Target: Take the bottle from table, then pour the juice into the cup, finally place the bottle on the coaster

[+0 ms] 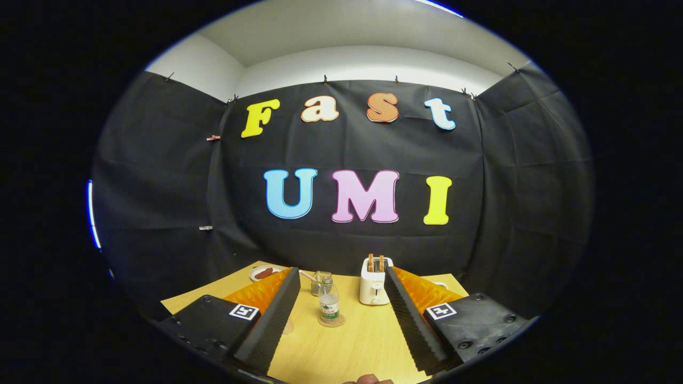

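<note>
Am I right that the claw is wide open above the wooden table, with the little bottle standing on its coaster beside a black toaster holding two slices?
Nearly: the toaster is white, not black, as the gripper view shows. The rest holds: the claw is wide open above the wooden table, and the bottle stands on the coaster ahead, between its fingers, with two slices in the toaster beside it.

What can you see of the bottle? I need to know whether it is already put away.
The bottle is small, clear and looks like plastic, with a pale cap and a label band round its middle. It stands upright on a round woven coaster on the wooden table, just in front of a glass cup. It sits ahead of the open gripper, between its fingers but untouched by them.
</note>
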